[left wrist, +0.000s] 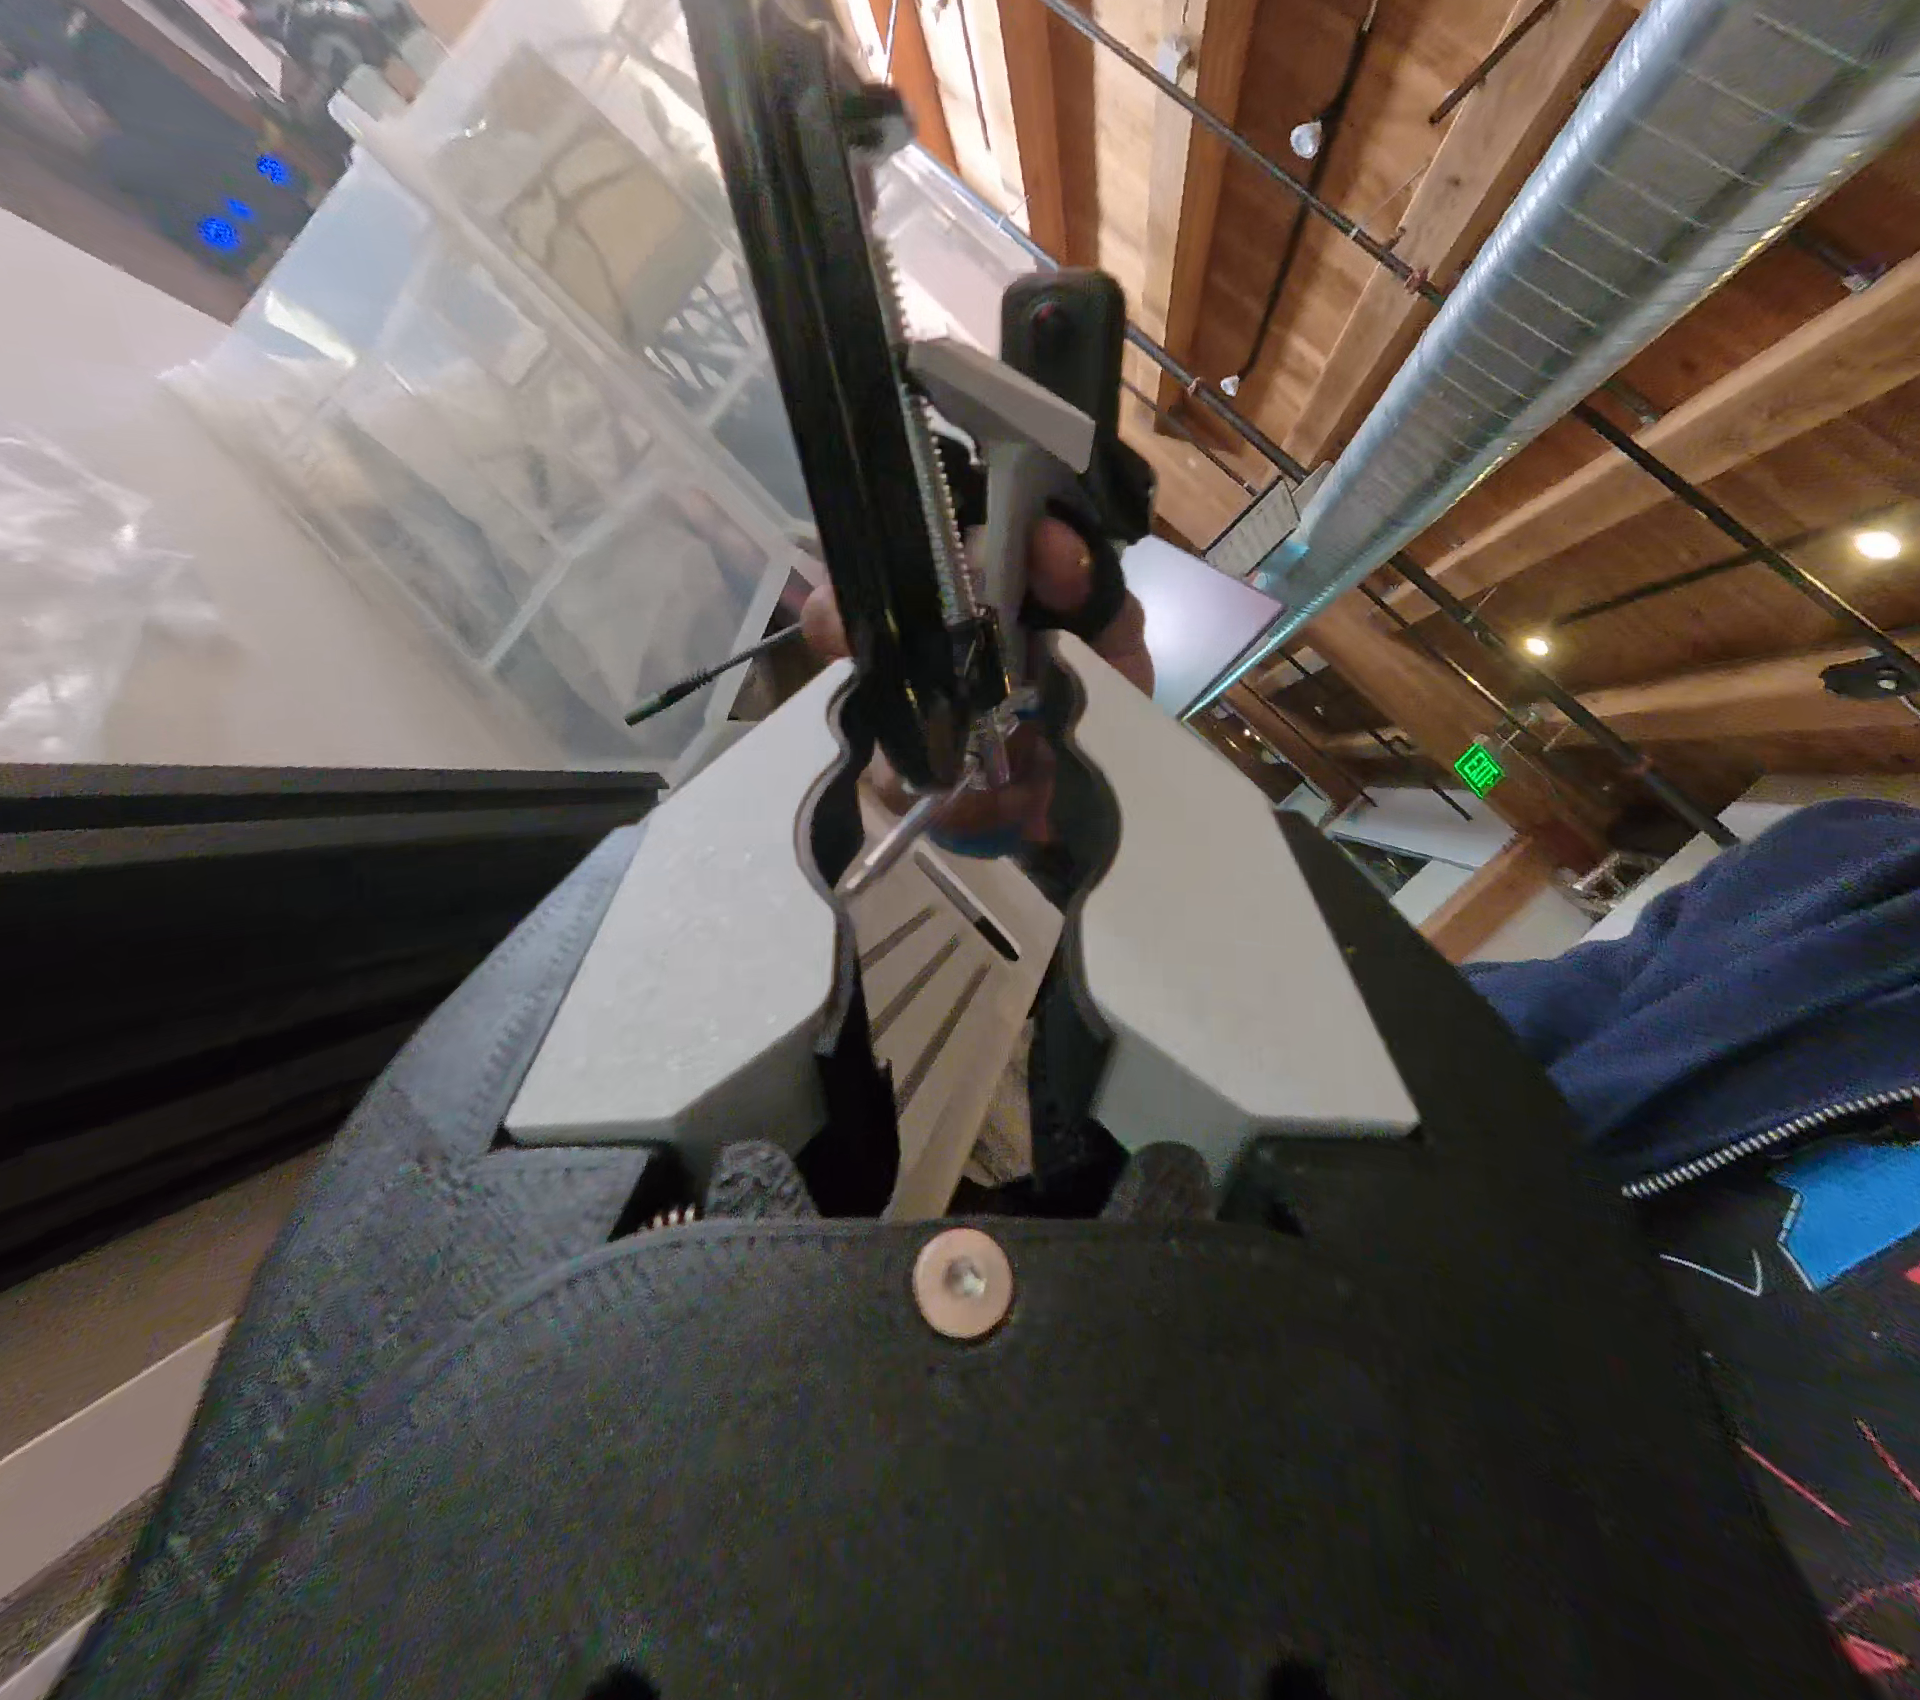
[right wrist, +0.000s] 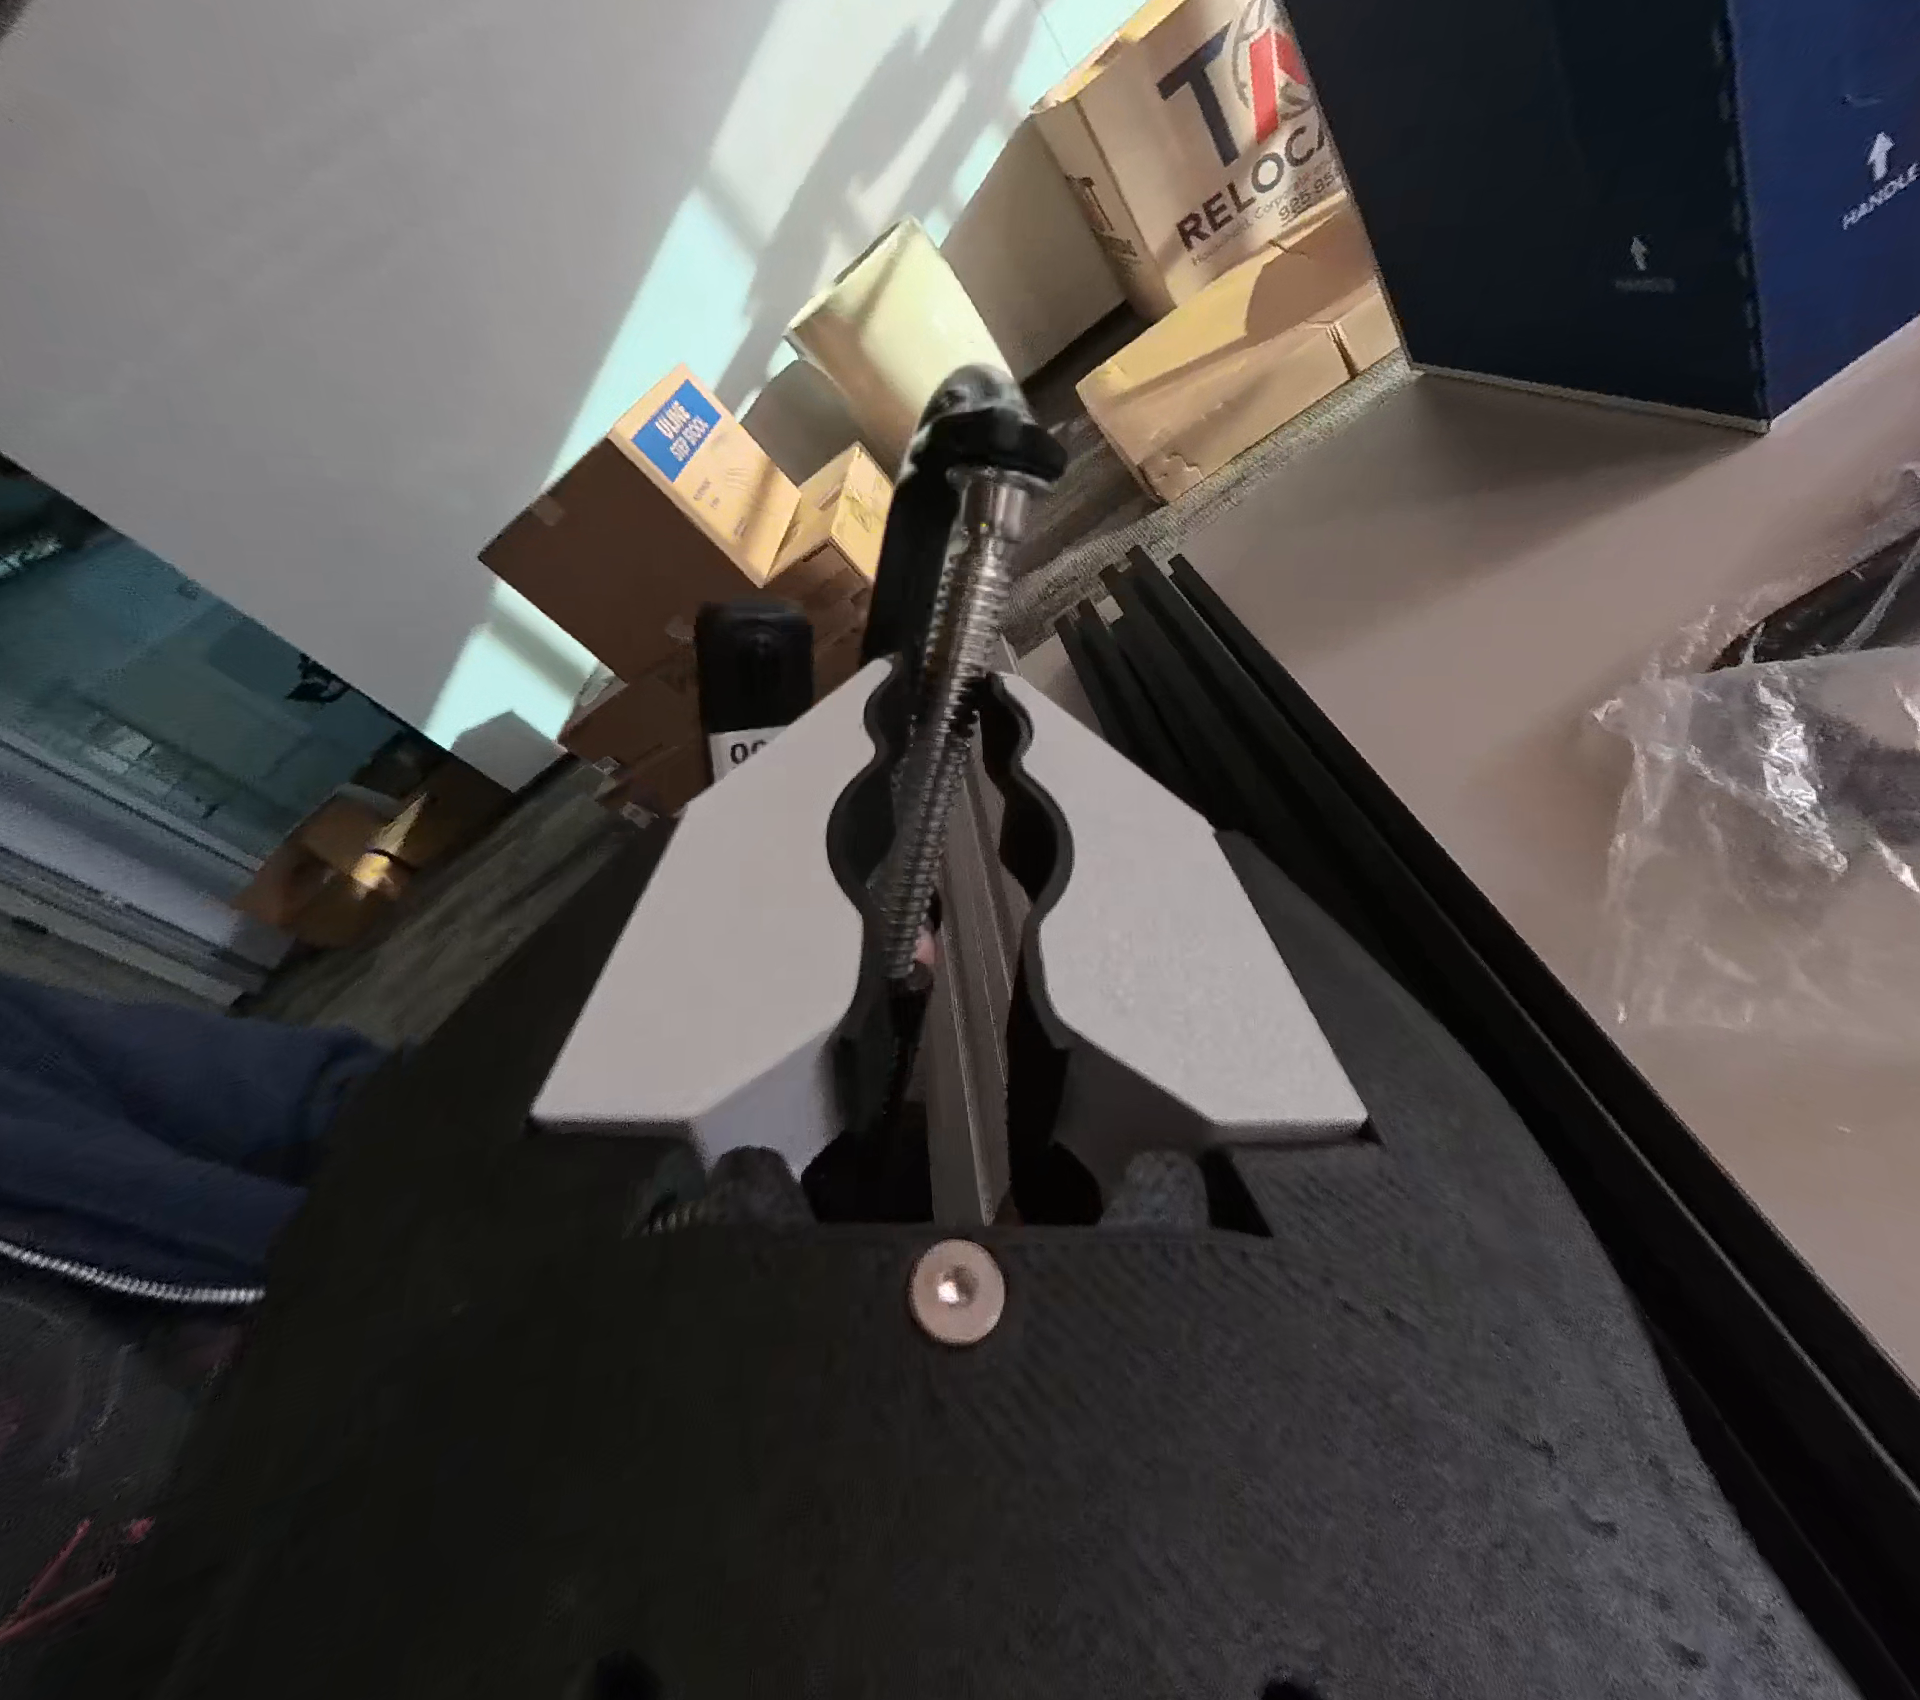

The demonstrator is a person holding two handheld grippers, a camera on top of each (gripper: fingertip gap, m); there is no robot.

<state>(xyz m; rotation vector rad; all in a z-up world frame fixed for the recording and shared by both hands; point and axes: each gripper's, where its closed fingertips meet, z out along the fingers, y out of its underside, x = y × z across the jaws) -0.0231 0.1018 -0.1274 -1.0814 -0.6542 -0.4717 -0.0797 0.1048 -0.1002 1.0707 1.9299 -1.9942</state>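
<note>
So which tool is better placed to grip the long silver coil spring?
Right, probably: the long silver coil spring runs between the right tool's fingers, while the left tool sits at the long black arm's end.

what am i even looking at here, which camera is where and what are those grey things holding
There is no robot here: a person holds a two-finger gripper in each hand, and each gripper carries a camera looking along its grey fingers.

The left wrist view is tilted up towards a wooden ceiling. The left gripper has the lower end of a black spring arm between its jaws, apparently clamped. Farther up, the other one grips the arm too, held by a gloved hand.

The right wrist view shows the right gripper shut on the same arm, with its coil spring running up between the jaws. Beside it is a table with black bars and a crinkled plastic bag. Cardboard boxes sit beyond.
</note>
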